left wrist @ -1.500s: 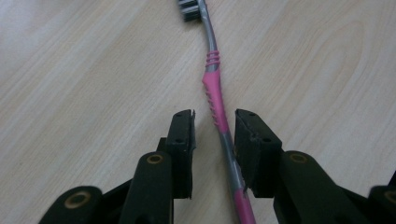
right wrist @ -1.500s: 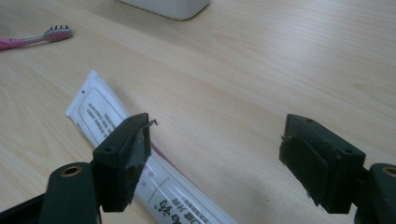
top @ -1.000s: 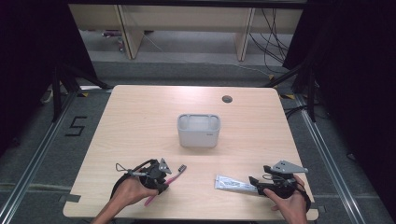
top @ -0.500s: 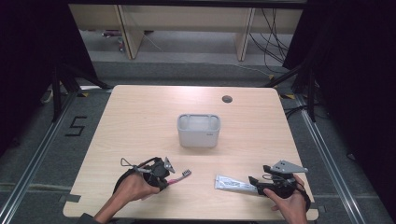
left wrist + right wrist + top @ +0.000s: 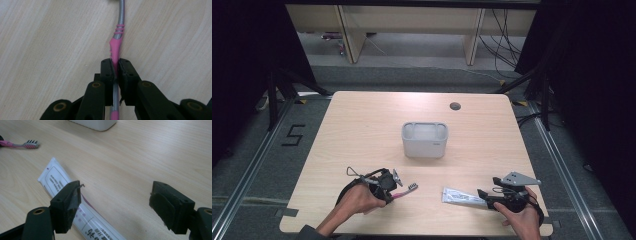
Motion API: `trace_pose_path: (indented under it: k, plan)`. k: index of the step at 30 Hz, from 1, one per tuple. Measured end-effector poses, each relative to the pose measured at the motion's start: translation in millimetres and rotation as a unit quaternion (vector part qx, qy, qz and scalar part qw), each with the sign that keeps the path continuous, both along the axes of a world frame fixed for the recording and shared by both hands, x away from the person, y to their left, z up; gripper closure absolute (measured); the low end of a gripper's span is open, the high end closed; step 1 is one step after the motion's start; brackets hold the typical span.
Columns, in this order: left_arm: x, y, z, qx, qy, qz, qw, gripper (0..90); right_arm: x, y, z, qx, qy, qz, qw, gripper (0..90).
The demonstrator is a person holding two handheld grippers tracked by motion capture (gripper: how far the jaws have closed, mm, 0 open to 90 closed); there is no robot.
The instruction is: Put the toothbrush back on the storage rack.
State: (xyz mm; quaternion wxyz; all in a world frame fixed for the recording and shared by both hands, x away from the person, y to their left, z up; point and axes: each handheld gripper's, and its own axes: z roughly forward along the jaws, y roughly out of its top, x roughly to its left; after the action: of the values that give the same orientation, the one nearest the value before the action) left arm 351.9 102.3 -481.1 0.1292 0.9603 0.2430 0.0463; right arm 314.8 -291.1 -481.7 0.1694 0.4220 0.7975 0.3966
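Note:
A pink and grey toothbrush (image 5: pixel 406 189) lies low over the wooden table (image 5: pixel 362 130), its bristled head pointing right. My left gripper (image 5: pixel 390 193) is shut on its pink handle; in the left gripper view the pads (image 5: pixel 109 68) pinch the toothbrush (image 5: pixel 116 45) tightly. A white toothpaste tube (image 5: pixel 459 196) lies flat at the front right. My right gripper (image 5: pixel 483 196) stands open at the tube's right end. In the right gripper view the toothpaste tube (image 5: pixel 58 180) runs under the left finger of the right gripper (image 5: pixel 115 197), with bare table between the jaws.
A pale grey rectangular holder (image 5: pixel 424 139) stands at the table's middle, and its holder corner (image 5: pixel 96 123) shows in the right gripper view. A small dark cable hole (image 5: pixel 455 106) sits at the back right. The toothbrush head (image 5: pixel 31 144) lies left of the tube.
The left hand has shifted slightly and its jaws have closed on the toothbrush handle; the brush now points more to the right. The right hand and the tube have not moved.

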Motion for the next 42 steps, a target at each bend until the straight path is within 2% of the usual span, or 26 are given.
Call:
trace_pose_path:
  k: [4, 7, 10, 14, 15, 17, 18, 19, 20, 22, 24, 28, 29, 30, 32, 34, 35, 38, 42]
  plan:
    - [-1.6, -0.8, 1.8, 0.004, -0.001, -0.006, 1.0, 81.6, 0.2, -0.3, -0.1, 0.001, -0.001, 0.0, 1.0, 25.5]
    - [-4.7, -1.5, 5.3, -0.002, -0.007, -0.012, 0.9999, 81.6, 0.4, -0.4, -0.6, 0.006, 0.001, 0.0, 1.0, 25.5]
    - [-4.8, -0.2, 11.0, -0.018, -0.021, -0.01, 0.9996, 81.6, 0.5, -1.0, -0.2, 0.002, -0.004, -0.004, 1.0, 25.5]
    - [-3.4, 3.1, 18.1, -0.036, -0.028, -0.003, 0.999, 81.6, 0.5, -1.4, -0.2, 0.003, -0.007, -0.003, 1.0, 25.5]
    - [-2.2, 4.5, 19.5, -0.046, -0.036, -0.008, 0.9982, 81.6, 0.6, -1.4, -0.2, 0.005, -0.006, -0.003, 1.0, 25.5]
    - [-1.4, 7.1, 23.8, -0.064, -0.044, -0.001, 0.997, 81.6, 0.7, -1.9, -0.2, 0.004, -0.007, -0.003, 1.0, 25.5]
    - [-0.6, 8.2, 25.8, -0.068, -0.042, -0.003, 0.9968, 81.6, 0.7, -2.2, -0.1, 0.004, -0.008, -0.004, 1.0, 25.6]
    - [0.1, 10.1, 27.9, -0.081, -0.048, 0.002, 0.9956, 81.6, 0.8, -2.2, -0.1, 0.006, -0.006, -0.003, 1.0, 25.5]
    - [1.0, 11.6, 29.5, -0.085, -0.054, 0.001, 0.9949, 81.6, -1.0, -0.7, 0.4, 0.015, 0.012, -0.01, 0.9998, 25.5]
    - [3.1, 15.2, 32.9, -0.105, -0.06, 0.01, 0.9926, 81.6, -1.2, -0.9, 0.3, 0.018, 0.013, -0.01, 0.9997, 25.5]
    - [4.7, 18.0, 35.5, -0.115, -0.065, 0.016, 0.9912, 81.6, -1.3, -0.9, 0.2, 0.017, 0.012, -0.01, 0.9997, 25.5]
    - [6.3, 21.3, 40.4, -0.145, -0.086, 0.031, 0.9853, 81.6, -0.9, -0.8, -0.1, 0.014, 0.008, -0.009, 0.9998, 25.5]
    - [6.7, 21.8, 40.9, -0.151, -0.089, 0.033, 0.9841, 81.6, 0.5, -2.4, 0.2, 0.006, -0.005, -0.004, 1.0, 25.5]
    - [6.9, 22.1, 41.8, -0.16, -0.095, 0.04, 0.9818, 81.6, 0.9, -2.8, 0.5, 0.005, -0.005, -0.002, 1.0, 25.6]
    - [7.4, 22.7, 44.2, -0.169, -0.104, 0.045, 0.979, 81.7, 1.0, -2.6, 0.2, 0.005, -0.003, -0.003, 1.0, 25.6]
    - [7.3, 22.6, 46.2, -0.181, -0.118, 0.049, 0.9752, 81.7, 1.1, -3.0, 0.0, 0.005, -0.006, -0.001, 1.0, 25.6]
    - [7.0, 22.1, 47.3, -0.191, -0.127, 0.053, 0.9719, 81.8, 1.2, -3.1, 0.1, 0.005, -0.006, -0.001, 1.0, 25.6]
    - [6.0, 20.9, 51.7, -0.203, -0.14, 0.056, 0.9674, 81.8, 0.9, -3.3, 0.0, 0.007, -0.004, -0.002, 1.0, 25.6]
    - [7.5, 21.7, 57.6, -0.217, -0.149, 0.058, 0.9628, 81.8, 1.4, -3.4, -0.3, 0.005, -0.003, -0.002, 1.0, 25.6]
